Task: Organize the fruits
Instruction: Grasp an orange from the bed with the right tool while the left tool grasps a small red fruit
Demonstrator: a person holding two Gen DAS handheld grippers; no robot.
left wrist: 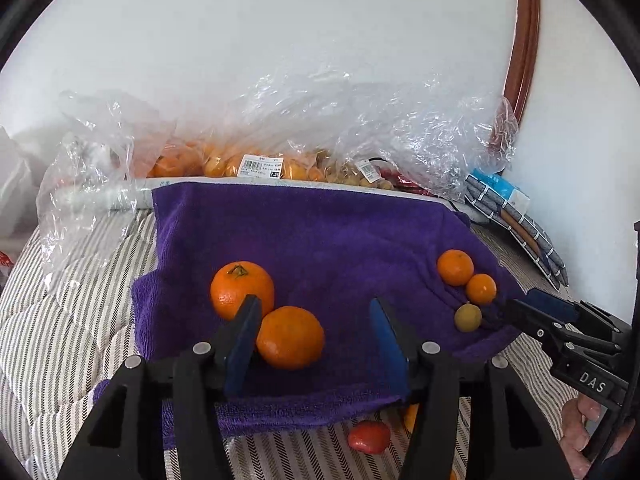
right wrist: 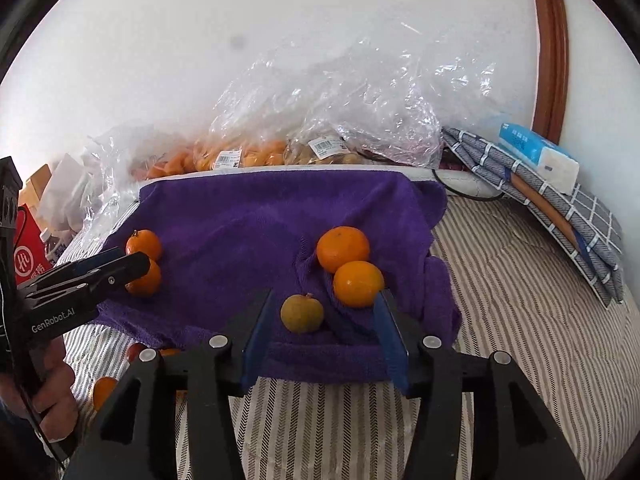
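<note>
Left tool (right wrist: 132, 264) reads "GenRobot.AI"; right tool (left wrist: 494, 314) reads "DAS".

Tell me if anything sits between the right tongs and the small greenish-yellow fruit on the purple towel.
Nothing visible does. The greenish-yellow fruit lies on the purple towel just ahead of the open right tongs; a small orange sits beside their right finger.

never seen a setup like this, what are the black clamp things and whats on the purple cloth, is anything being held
No robot here: a person holds a hand-operated gripper in each hand, each with a fisheye camera looking along its two fingers. The left gripper has a large orange between its open fingers, unpinched, beside another orange. The right gripper stands open around a small yellow-green fruit, next to two mandarins. All lie on a purple towel on a striped bed cover. Nothing is held. Bagged fruit waits behind.
</note>
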